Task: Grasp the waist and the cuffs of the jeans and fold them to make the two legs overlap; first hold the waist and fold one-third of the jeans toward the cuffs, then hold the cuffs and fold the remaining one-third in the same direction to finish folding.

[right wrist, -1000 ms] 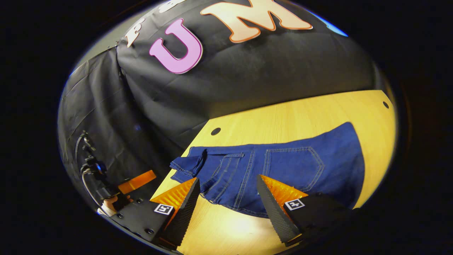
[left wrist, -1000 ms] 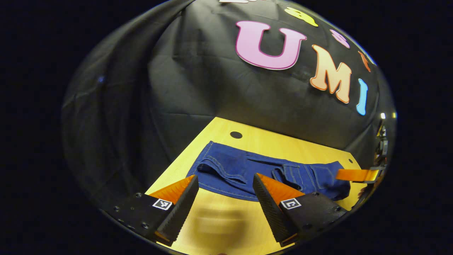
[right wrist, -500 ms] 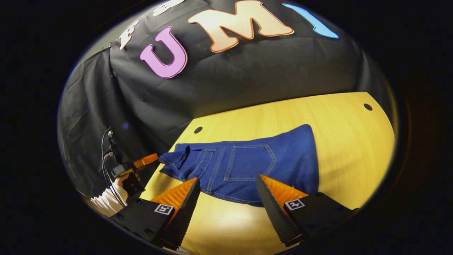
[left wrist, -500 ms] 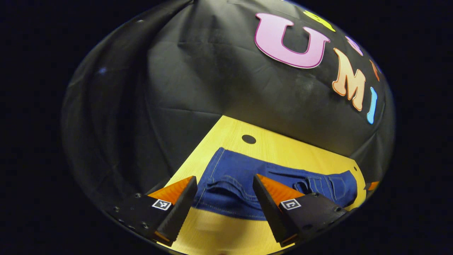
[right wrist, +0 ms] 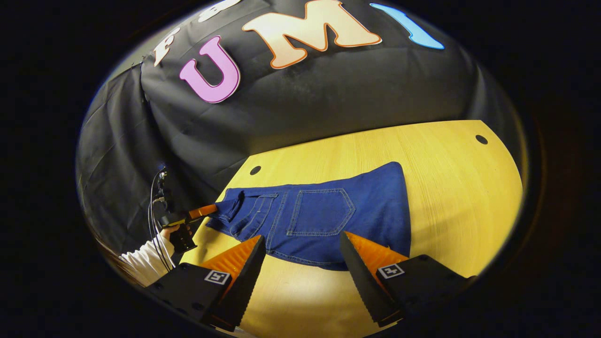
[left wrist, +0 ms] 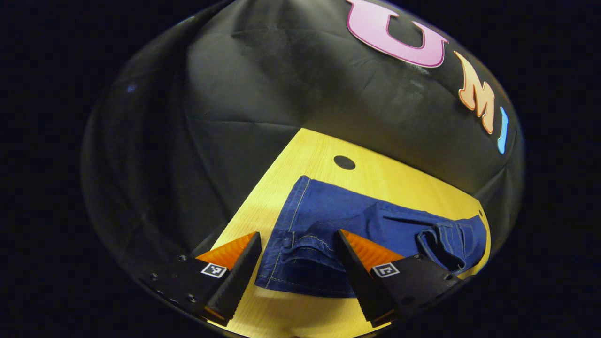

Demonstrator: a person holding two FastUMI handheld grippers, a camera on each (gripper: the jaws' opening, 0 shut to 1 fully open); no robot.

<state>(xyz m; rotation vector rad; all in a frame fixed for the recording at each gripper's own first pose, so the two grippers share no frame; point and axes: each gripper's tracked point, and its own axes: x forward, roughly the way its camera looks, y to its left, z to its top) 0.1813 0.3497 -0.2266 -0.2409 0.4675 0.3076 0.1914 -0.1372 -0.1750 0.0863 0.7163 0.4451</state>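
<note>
The jeans (right wrist: 324,220) are being displayed as a folded blue bundle lying flat on the yellow worktop (right wrist: 450,178), with a back pocket (right wrist: 320,212) turned upward in the right gripper view. In that view the bundle is being seen stretched from left to right across the middle of the worktop, well apart from the round hole (right wrist: 481,139) at the far right and near the hole (right wrist: 255,170) at the far left.

The right claw (right wrist: 303,256) is being held wide, with nothing between its fingers (right wrist: 371,263), just over the near edge of the jeans. Whether the fingertips are touching the cloth cannot be told.

The left claw (left wrist: 298,253) is also being kept wide in the left gripper view, its fingers (left wrist: 235,258) straddling the stitched, rumpled end of the jeans (left wrist: 324,225); contact cannot be told there either. A hole (left wrist: 344,162) in the worktop (left wrist: 375,180) is being seen just beyond the denim's far edge.

In the right gripper view the left claw (right wrist: 206,210) is being seen farther off at the left end of the jeans, gripped by a hand (right wrist: 171,232) in a white sleeve (right wrist: 143,265), with cables (right wrist: 157,206) running above it.
</note>
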